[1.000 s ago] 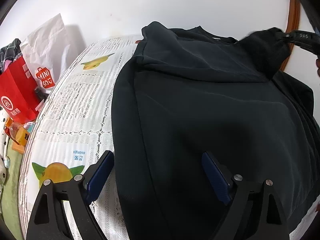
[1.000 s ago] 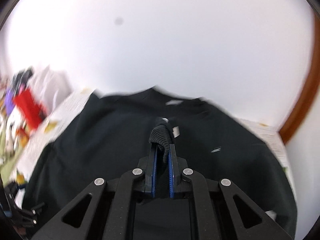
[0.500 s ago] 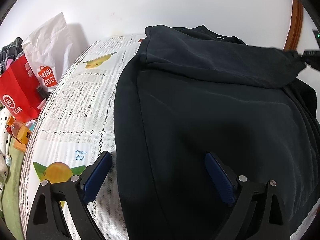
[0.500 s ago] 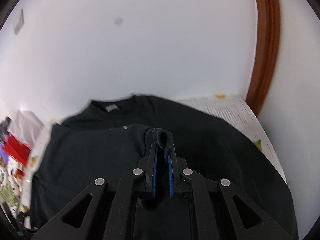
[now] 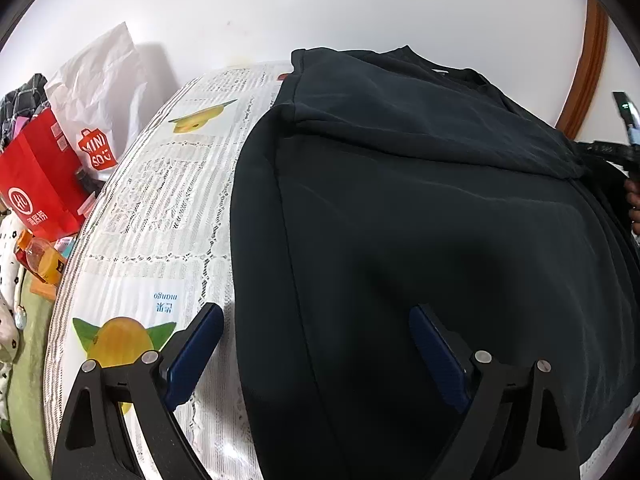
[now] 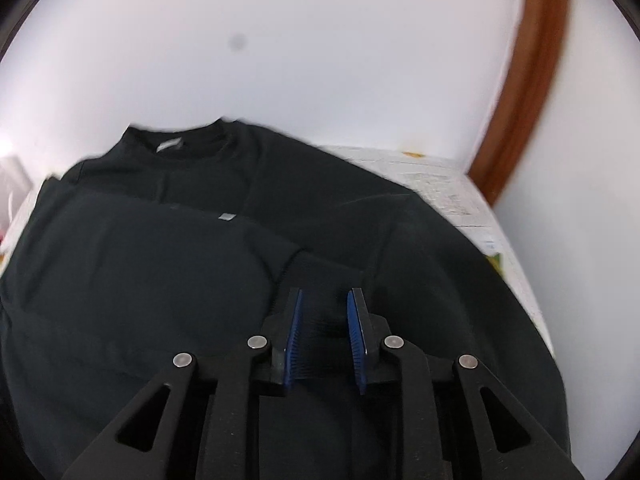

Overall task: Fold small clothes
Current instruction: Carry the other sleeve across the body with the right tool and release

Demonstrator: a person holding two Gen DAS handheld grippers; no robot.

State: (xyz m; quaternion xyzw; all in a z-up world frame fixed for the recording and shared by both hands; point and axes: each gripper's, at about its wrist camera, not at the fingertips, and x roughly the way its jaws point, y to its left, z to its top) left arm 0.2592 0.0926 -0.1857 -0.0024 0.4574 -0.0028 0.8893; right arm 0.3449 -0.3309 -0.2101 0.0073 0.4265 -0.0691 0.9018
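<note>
A black sweatshirt (image 5: 420,216) lies spread on the table, collar at the far side; it also shows in the right wrist view (image 6: 168,264). One sleeve (image 5: 420,120) is folded across the chest, its ribbed cuff (image 6: 320,276) lying flat between my right fingers. My right gripper (image 6: 324,320) has its jaws partly open around the cuff and does not pinch it. My left gripper (image 5: 316,344) is wide open and empty, low over the sweatshirt's near left edge.
A white lace tablecloth (image 5: 160,208) with mango prints covers the table. Left of it are a red paper bag (image 5: 36,184), a white Miniso bag (image 5: 96,92) and a juice bottle (image 5: 40,256). A white wall and a brown door frame (image 6: 528,72) stand behind.
My right gripper carried the sleeve cuff across the sweatshirt to the right, lowered it onto the cloth and opened, letting it go. My left gripper stayed nearly still.
</note>
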